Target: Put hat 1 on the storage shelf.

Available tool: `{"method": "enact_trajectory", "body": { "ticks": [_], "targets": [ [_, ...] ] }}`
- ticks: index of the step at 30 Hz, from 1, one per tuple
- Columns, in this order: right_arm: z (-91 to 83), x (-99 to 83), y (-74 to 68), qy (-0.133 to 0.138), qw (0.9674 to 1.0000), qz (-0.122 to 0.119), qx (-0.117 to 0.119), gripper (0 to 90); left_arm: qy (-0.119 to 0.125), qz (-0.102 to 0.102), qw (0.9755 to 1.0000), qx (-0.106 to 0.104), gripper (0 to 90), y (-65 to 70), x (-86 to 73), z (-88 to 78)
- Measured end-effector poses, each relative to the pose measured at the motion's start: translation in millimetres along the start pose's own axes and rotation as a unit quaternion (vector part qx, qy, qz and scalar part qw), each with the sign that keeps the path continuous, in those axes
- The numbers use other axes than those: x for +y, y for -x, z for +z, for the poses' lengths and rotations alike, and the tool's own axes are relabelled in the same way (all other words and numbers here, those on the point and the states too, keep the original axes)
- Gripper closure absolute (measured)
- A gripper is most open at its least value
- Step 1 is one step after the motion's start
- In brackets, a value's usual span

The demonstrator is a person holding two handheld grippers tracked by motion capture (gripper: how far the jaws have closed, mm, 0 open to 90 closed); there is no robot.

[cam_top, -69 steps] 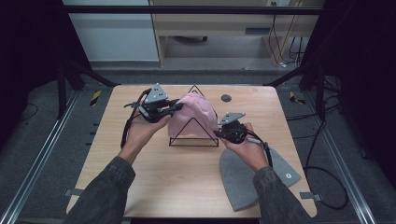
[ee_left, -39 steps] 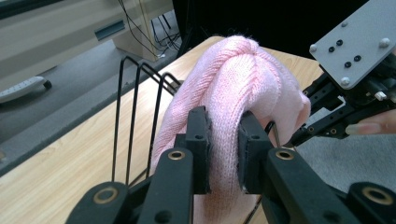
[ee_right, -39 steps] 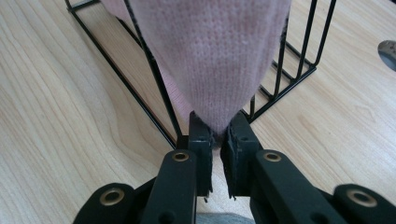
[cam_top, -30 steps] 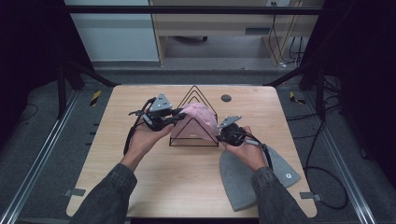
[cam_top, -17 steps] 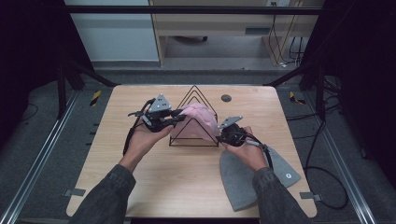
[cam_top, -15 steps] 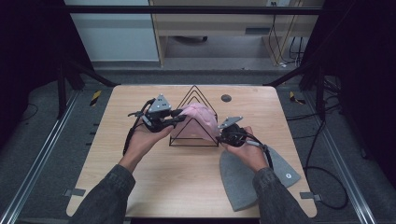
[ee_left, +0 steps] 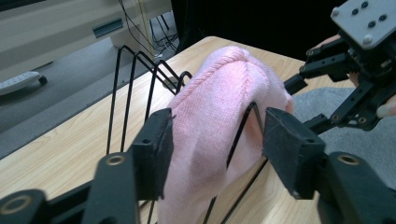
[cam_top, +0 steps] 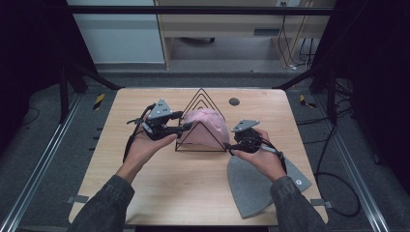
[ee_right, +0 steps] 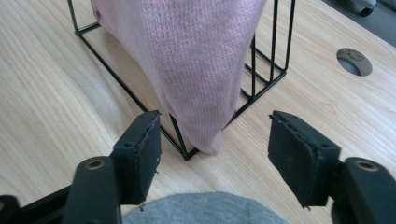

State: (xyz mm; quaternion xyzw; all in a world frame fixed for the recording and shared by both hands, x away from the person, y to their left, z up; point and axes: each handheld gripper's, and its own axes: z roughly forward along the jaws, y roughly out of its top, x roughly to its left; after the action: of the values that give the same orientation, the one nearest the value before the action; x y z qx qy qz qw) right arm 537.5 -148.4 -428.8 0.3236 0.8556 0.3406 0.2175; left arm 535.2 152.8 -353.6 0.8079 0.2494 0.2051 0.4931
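Observation:
A pink knitted hat [cam_top: 208, 126] hangs over a black wire rack [cam_top: 199, 150] of nested triangles at the table's middle. My left gripper [cam_top: 186, 126] is at the rack's left side. Its jaws have just been opening and now stand open astride the hat [ee_left: 219, 98] and a rack wire [ee_left: 122, 88], the right pad clear of the knit. My right gripper [cam_top: 231, 147] is at the rack's right front corner. Its jaws have also just been opening, and the hat's lower corner [ee_right: 196, 56] hangs ahead of the open right gripper [ee_right: 215, 144], untouched.
A grey felt hat [cam_top: 251, 186] lies flat at the front right, under my right hand, its edge [ee_right: 205, 210] just below the right jaws. A round cable hole [cam_top: 234, 101] is in the tabletop behind the rack. Bare wood lies left and front.
Both grippers held the pink hat stretched over the rack and have let go of it. The hat now rests lower, draped on the wires. My right hand has lifted slightly.

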Motion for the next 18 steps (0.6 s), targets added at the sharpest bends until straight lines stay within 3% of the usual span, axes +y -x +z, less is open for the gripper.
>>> {"method": "enact_trajectory", "body": {
  "ticks": [6, 11, 15, 18],
  "targets": [
    [-9.7, -3.5, 5.4, -0.002, 1.0000, 0.006, -0.002, 29.5, 0.007, 0.001, 1.0000, 0.006, 35.2, 5.4, -5.0, -8.0],
    [-13.0, -9.0, 13.6, -0.008, 0.9998, 0.012, -0.015, 26.9, -0.009, 0.016, 0.9996, 0.023, 25.3, 8.9, -13.5, -12.9],
    [-16.0, -15.5, 24.0, -0.014, 0.9993, 0.022, -0.028, 24.2, -0.019, 0.011, 0.9992, 0.033, 20.1, 11.8, -26.5, -16.8],
    [-18.4, -23.8, 36.7, -0.025, 0.9980, 0.043, -0.038, 22.6, -0.030, 0.005, 0.9987, 0.040, 16.0, 12.0, -44.8, -21.5]
  ]
}}
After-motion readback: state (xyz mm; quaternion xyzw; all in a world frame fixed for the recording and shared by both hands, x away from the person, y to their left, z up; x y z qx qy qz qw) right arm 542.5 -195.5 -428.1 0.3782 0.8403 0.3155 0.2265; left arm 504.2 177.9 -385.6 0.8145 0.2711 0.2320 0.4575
